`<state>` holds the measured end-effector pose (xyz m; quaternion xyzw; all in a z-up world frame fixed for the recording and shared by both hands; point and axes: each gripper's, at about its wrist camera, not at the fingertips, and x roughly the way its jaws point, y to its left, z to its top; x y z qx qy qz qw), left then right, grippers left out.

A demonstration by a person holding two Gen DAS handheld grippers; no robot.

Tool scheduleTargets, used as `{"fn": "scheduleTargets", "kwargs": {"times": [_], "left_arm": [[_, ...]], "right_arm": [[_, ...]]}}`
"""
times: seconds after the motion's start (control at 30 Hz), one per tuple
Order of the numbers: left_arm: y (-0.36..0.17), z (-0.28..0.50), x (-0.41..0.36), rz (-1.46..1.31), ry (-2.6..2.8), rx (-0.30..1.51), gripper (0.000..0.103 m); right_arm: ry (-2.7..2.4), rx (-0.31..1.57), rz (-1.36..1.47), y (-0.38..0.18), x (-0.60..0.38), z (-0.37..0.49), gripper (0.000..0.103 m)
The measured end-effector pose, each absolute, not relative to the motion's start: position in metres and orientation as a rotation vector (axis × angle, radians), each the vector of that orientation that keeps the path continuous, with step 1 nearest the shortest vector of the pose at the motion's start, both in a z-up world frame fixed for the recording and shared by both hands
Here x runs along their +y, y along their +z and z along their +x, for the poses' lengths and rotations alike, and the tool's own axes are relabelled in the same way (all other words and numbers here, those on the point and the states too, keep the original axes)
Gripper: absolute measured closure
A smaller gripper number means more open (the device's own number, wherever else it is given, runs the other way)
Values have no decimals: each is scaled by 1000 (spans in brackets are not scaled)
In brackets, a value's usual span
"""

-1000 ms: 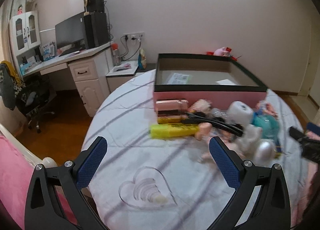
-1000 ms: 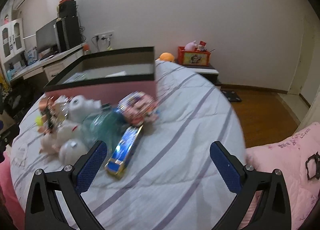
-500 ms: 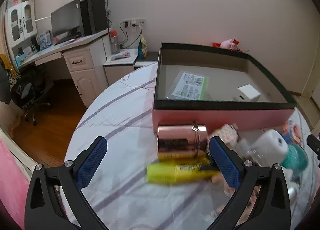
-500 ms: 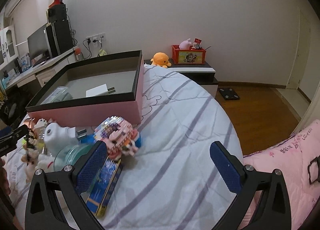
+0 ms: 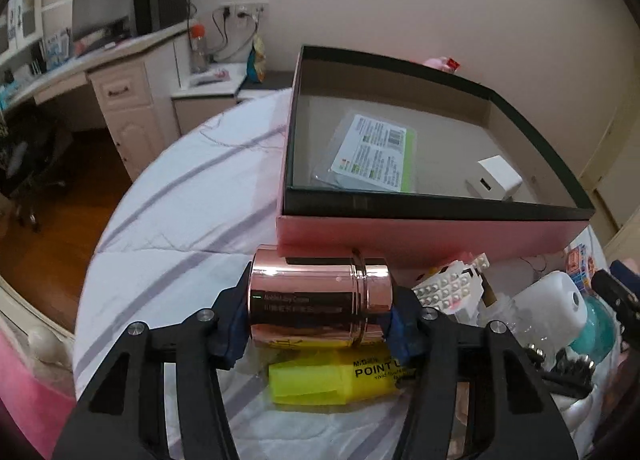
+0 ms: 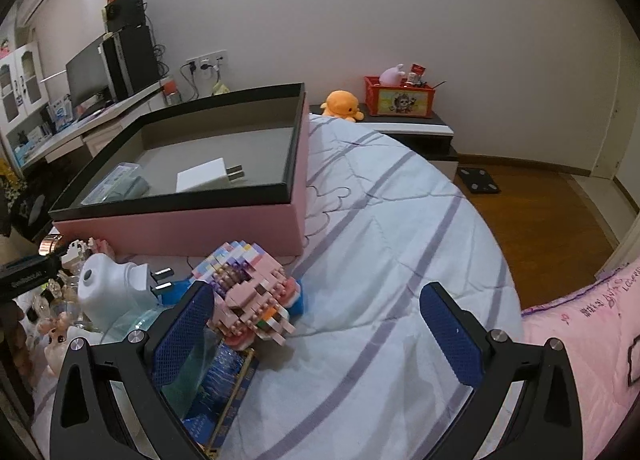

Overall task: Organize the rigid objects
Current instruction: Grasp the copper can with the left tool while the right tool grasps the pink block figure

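Copper-coloured tin (image 5: 318, 300), lying sideways, is clamped end to end by the just-closed left gripper (image 5: 318, 326) for transfer into the pink box (image 5: 432, 234); right gripper (image 6: 316, 336) stands open, empty.

Occluded and cropped items

Yellow highlighter (image 5: 336, 380) partly hidden under copper canister (image 5: 318, 302); blue box (image 6: 224, 384) obscured behind right gripper (image 6: 316, 334).

Premises: bedroom in a private home.
Round bed (image 6: 400, 260) with striped white quilt fills the foreground; pink pillow (image 6: 592, 324) at 4 o'clock. Computer desk (image 5: 100, 60) with monitor (image 5: 104, 12) at 10 o'clock; bedside cabinet (image 6: 408, 128) bearing an orange plush toy (image 6: 342, 104) at 1 o'clock; wooden floor (image 6: 540, 220).
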<state>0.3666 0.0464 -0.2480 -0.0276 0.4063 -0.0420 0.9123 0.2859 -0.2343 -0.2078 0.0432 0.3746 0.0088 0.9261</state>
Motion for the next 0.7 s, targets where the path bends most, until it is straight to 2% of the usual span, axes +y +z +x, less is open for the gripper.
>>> {"fn": "scheduleTargets", "kwargs": {"times": [0.5,0.53,0.57,0.63,0.67,0.7], "left_arm": [[-219,330,53,-4,-50,760,48],[-219,328,53,-2,-52,760,48],[-218,326,52,1,-55,759,48],[-215,321,49,2,-69,753,48],[-214,321,48,3,-73,753,48],[-214,320,47,5,-78,753,48]], "right_arm": [[84,852,116,-223,-228,311,2],[87,861,121,-225,-230,311,11],[93,862,127,-225,-232,310,15],[91,859,126,-223,-235,307,31],[85,855,118,-221,-236,305,36],[85,856,115,-220,-238,303,46]]}}
